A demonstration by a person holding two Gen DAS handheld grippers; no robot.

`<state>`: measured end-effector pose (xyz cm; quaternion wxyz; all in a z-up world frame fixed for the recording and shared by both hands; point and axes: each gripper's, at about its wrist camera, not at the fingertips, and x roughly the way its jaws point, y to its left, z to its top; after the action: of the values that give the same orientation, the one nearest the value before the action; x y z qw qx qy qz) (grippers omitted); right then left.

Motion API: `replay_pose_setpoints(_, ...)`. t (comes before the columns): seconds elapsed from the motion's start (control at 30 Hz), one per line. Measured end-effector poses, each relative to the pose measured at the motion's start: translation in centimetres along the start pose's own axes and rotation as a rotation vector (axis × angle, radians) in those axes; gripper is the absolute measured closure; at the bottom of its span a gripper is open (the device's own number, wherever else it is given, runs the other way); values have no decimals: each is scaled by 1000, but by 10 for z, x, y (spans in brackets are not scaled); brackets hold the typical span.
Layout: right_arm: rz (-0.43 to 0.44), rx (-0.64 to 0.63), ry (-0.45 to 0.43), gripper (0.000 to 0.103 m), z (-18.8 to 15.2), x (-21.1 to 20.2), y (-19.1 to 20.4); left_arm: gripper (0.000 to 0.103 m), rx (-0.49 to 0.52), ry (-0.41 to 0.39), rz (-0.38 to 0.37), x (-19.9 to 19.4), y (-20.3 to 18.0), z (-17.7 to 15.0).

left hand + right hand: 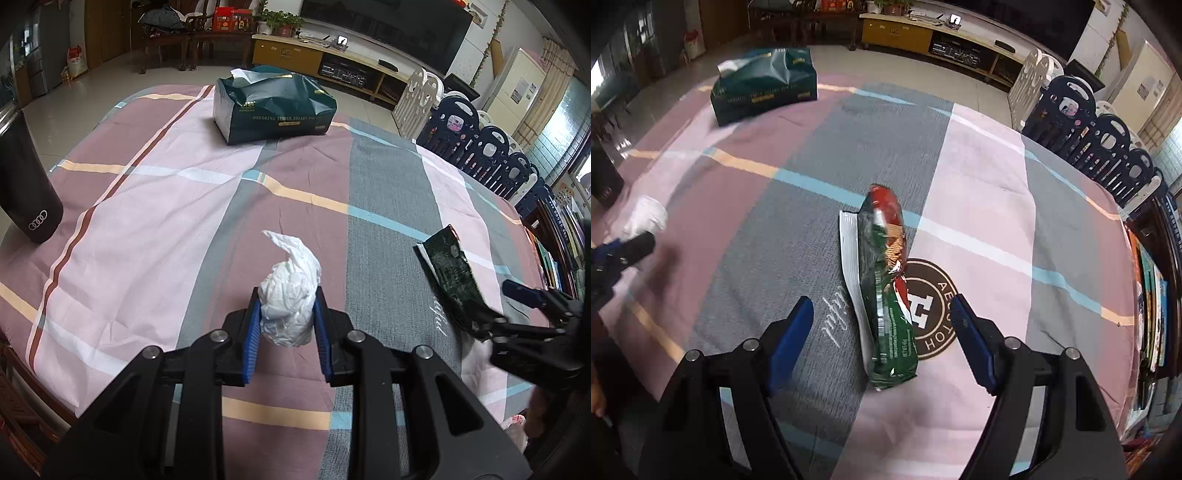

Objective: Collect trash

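Observation:
My left gripper (pixel 286 295) is shut on a crumpled white tissue (pixel 290 295), its blue pads pressing both sides, low over the checked tablecloth (pixel 147 229). The tissue also shows blurred at the left of the right wrist view (pixel 646 218). A green and red snack wrapper (pixel 886 284) lies flat on the cloth; it also shows at the right of the left wrist view (pixel 452 277). My right gripper (pixel 882 302) is open, its blue fingers on either side of the wrapper's near half. It shows at the right edge of the left wrist view (pixel 524 306).
A dark green tissue box (pixel 273 105) stands at the far side of the table, also in the right wrist view (pixel 764 86). A black cylindrical bin (pixel 26 184) with a ring logo stands at the left edge. Plastic chairs (pixel 487 155) line the right side.

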<state>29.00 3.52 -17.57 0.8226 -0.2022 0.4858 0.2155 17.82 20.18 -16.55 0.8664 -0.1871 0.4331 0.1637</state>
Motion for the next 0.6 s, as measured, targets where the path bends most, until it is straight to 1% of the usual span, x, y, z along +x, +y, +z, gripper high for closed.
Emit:
replay_pose_setpoints(0.03, 8, 13, 10, 28, -2, 7, -3, 76, -2, 1, -1, 0, 0, 0)
replay_pose_setpoints(0.1, 51, 90, 40, 28, -2, 23, -12, 76, -6, 3, -3, 0, 1, 0)
replay_pose_setpoints(0.13, 79, 132, 45, 28, -3, 25, -17, 76, -8, 3, -5, 0, 2, 0)
replay_pose_setpoints(0.17, 128, 180, 34, 28, -4, 23, -23, 76, -8, 4, -6, 0, 2, 0)
replay_pose_setpoints(0.23, 195, 248, -16, 28, -7, 12, -34, 76, -8, 7, -8, 1, 1, 0)
replay_pose_setpoints(0.27, 210, 283, -51, 28, -9, 5, -43, 76, -9, 8, -8, 1, 1, 0)
replay_pose_setpoints(0.33, 206, 342, -78, 28, -9, 3, -57, 76, -9, 10, -11, 2, 1, 1)
replay_pose_setpoints(0.4, 212, 387, -42, 28, -7, 14, -66, 76, -5, 8, -10, 2, 0, 1)
replay_pose_setpoints(0.47, 228, 383, -6, 28, -7, 27, -64, 76, -4, 7, -9, 2, 0, 1)
replay_pose_setpoints(0.53, 214, 338, 9, 29, -7, 31, -53, 76, -9, 9, -11, 2, 1, 1)
replay_pose_setpoints(0.57, 206, 317, 10, 31, -9, 27, -47, 76, -10, 11, -12, 2, 1, 1)
replay_pose_setpoints(0.6, 198, 295, 12, 42, -10, 28, -42, 76, -10, 12, -13, 2, 1, 1)
